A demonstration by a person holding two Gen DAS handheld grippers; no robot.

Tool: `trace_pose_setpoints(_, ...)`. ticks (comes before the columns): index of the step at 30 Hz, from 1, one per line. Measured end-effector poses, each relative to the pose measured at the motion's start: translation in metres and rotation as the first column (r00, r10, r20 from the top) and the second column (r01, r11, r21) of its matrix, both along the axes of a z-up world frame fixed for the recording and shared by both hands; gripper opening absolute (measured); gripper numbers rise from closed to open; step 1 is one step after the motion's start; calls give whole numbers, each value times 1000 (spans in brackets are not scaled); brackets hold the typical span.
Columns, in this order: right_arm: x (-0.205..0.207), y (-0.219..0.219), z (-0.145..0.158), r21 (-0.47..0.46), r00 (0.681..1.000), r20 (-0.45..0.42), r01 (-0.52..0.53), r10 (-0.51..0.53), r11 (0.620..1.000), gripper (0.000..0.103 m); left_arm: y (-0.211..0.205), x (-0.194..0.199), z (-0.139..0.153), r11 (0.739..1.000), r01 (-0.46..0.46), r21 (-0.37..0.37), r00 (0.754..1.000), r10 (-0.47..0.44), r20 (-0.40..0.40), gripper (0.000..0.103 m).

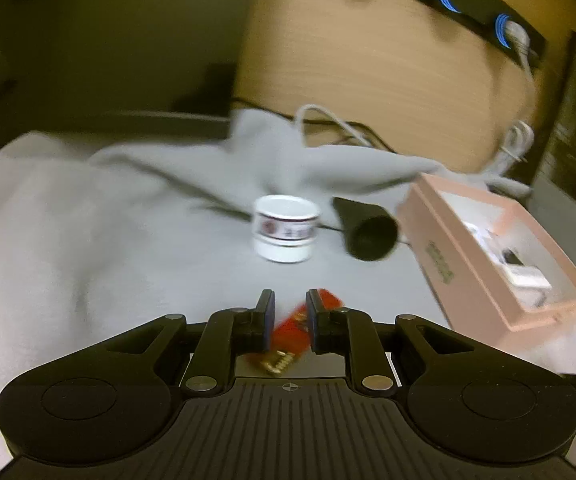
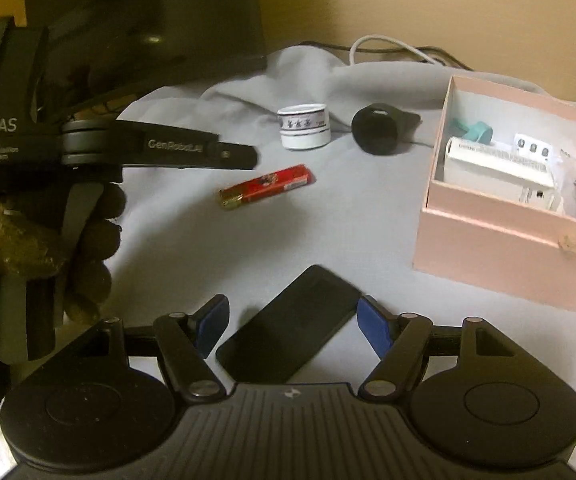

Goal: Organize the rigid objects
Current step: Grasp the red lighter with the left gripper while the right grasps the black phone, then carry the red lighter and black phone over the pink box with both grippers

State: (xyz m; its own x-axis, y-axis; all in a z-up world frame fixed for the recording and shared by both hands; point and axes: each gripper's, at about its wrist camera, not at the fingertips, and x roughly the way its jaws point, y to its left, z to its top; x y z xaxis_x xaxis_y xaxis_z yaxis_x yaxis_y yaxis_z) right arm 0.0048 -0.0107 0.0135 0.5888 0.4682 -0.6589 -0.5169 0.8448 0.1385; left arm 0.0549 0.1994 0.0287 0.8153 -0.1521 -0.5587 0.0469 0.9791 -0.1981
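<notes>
A red battery with a gold end lies on the grey cloth. In the left wrist view it shows between my left gripper's narrowly open jaws, which hover above it. That gripper also shows in the right wrist view, above and left of the battery. My right gripper is open, with a black phone lying flat between its fingers. A white jar and a black cylinder lie further back. A pink box holds several small items.
White and black cables run along the wooden wall behind the cloth. A dark monitor stands at the back left. The pink box sits right of the jar and cylinder in the left wrist view.
</notes>
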Motion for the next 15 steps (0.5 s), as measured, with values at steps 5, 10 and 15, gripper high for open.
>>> trace_pose_setpoints(5,-6,-17,-7,-62,998,70,13,-8,998,69,7,10,-12,999,19,-37,999,-21,-37,18)
trace_pose_setpoints(10,-10,-48,-8,-49,997,63,35,-32,998,69,-12,14,-15,993,119,21,992,-118,-47,28)
trace_pose_setpoints(15,-17,-55,-8,-49,997,73,40,-37,998,69,-41,16,-19,970,199,138,979,-191,-68,29)
